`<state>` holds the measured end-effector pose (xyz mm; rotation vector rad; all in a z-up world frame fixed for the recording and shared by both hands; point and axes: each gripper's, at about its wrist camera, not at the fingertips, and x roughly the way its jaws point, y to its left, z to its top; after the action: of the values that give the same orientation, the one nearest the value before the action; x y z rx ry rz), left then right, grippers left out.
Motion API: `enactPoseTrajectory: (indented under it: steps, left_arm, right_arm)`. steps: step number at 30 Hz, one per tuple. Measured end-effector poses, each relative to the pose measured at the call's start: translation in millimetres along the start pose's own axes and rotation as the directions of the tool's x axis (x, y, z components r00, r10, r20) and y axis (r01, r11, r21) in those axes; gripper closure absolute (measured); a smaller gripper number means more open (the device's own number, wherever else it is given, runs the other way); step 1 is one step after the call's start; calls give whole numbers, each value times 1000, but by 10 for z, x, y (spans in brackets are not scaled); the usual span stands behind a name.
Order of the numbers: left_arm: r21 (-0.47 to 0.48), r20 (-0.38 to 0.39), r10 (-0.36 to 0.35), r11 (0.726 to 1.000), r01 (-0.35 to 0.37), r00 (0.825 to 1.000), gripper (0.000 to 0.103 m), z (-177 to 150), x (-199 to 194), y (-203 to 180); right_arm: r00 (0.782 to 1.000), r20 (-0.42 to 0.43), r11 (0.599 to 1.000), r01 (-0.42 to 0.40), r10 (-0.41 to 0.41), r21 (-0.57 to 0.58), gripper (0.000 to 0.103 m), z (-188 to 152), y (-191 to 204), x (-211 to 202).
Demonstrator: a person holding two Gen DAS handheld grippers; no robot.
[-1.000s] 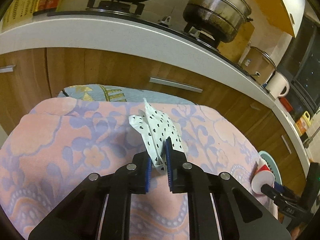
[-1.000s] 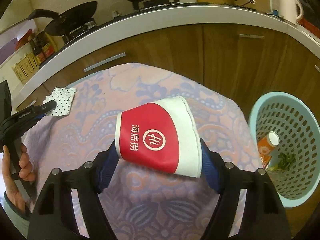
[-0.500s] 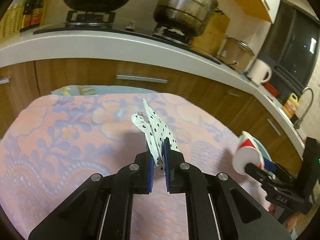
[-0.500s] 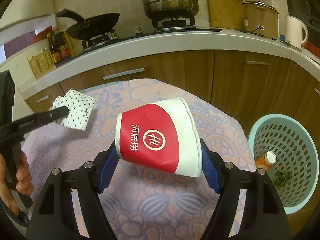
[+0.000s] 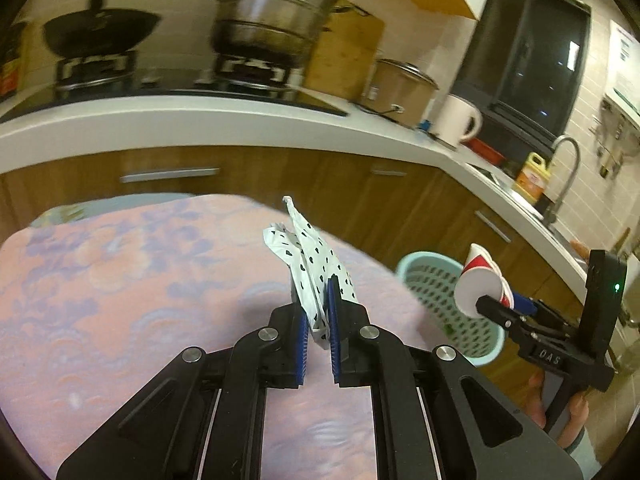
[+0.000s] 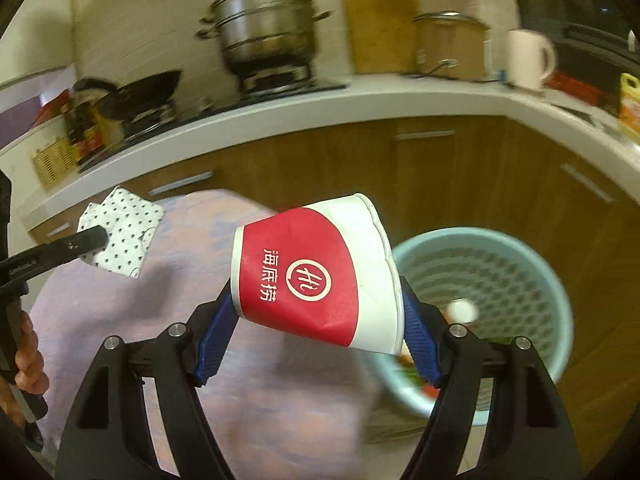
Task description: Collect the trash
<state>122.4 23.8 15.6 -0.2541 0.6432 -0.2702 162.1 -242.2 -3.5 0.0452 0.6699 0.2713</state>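
My left gripper is shut on a white wrapper with black spots, held up above the pink flowered cloth. In the right wrist view the same wrapper hangs at the left in the other gripper's tip. My right gripper is shut on a red and white paper cup lying on its side between the blue pads. The cup also shows at the right of the left wrist view. A pale blue perforated basket stands beyond the cup, with some trash inside.
The cloth-covered table ends just before the basket. Behind run wooden cabinets and a white counter with a steamer pot, a wok and a white mug. A hand grips the left tool.
Both grippers have lifted and swung right toward the basket. The wrapper and the cup stayed clamped. The basket has come into the left wrist view and grown larger behind the cup.
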Motion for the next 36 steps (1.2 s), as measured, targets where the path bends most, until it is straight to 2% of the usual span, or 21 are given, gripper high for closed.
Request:
enactPoseTrajectory:
  steps: [7, 12, 15, 22, 28, 31, 33, 36]
  left_arm:
    - [70, -44, -87, 993, 90, 995, 96, 54, 465, -721]
    - [125, -99, -141, 980, 153, 985, 96, 31, 812, -1175]
    - [162, -141, -159, 970, 181, 977, 96, -38, 1024, -1383]
    - [145, -215, -201, 961, 235, 956, 96, -121, 1463, -1565]
    - [138, -254, -203, 960, 243, 946, 96, -223, 1725, -1627]
    - [135, -271, -205, 959, 248, 940, 90, -250, 1818, -1655]
    - [136, -273, -202, 960, 245, 941, 68, -256, 1846, -1669]
    - [130, -262, -187, 965, 226, 947, 56, -248, 1858, -1656]
  right_arm:
    - [995, 44, 995, 89, -90, 43, 32, 94, -614, -267]
    - [990, 38, 987, 133, -137, 94, 32, 82, -957, -286]
    - [990, 34, 981, 131, -137, 140, 32, 35, -1134, -244]
    - [983, -44, 956, 184, -179, 228, 32, -110, -1426, 55]
    - [979, -79, 944, 205, -190, 260, 32, -174, -1558, 226]
    - [978, -113, 939, 202, -177, 278, 31, -168, -1602, 327]
    - [977, -139, 936, 199, -164, 292, 31, -170, -1641, 392]
    - [973, -160, 934, 209, -168, 290, 31, -188, -1649, 445]
